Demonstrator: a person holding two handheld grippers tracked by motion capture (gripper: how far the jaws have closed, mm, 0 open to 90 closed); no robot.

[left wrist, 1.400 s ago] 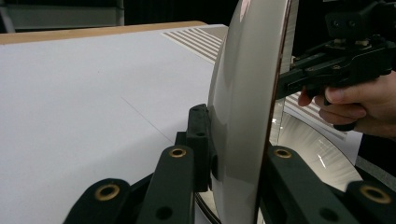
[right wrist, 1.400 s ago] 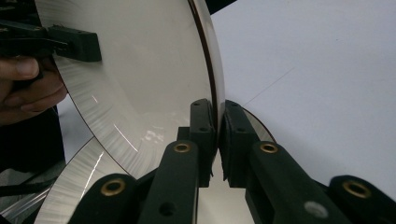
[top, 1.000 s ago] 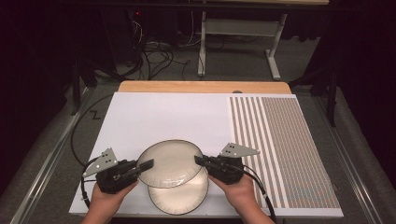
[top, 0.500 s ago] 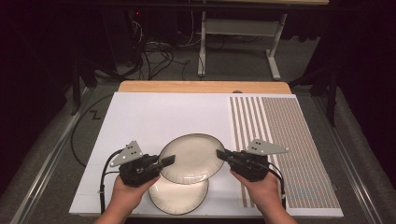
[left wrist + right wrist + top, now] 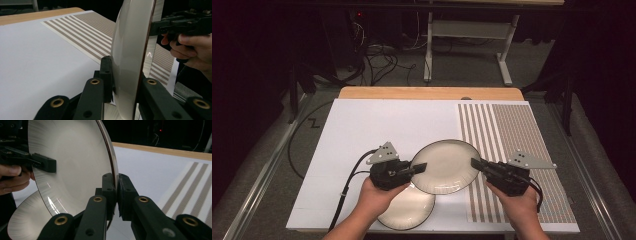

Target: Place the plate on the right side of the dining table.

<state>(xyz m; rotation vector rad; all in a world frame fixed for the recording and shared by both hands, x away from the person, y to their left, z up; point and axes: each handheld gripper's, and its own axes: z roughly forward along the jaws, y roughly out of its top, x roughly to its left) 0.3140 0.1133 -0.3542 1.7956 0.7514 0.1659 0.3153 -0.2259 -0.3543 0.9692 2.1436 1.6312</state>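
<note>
Between both grippers, the upper plate [image 5: 446,166] hangs, its opposite rims pinched by each one's fingers [image 5: 106,75].

Overall light: table top [image 5: 362,130] bright and evenly lit from above; the room behind it falls to near black.
Shadows: soft and short; a faint one under the plate [image 5: 446,166] between the left gripper [image 5: 419,168] and right gripper [image 5: 477,163].
Glare: a pale sheen along the plate's face just past the left gripper's jaws; thin bright streaks low on the plate beside the right gripper's jaws.
Focus: the high view is slightly soft; jaws nearest each gripper camera are a little blurred.
Noise: dark background grainy, a red light speck far behind.
</note>
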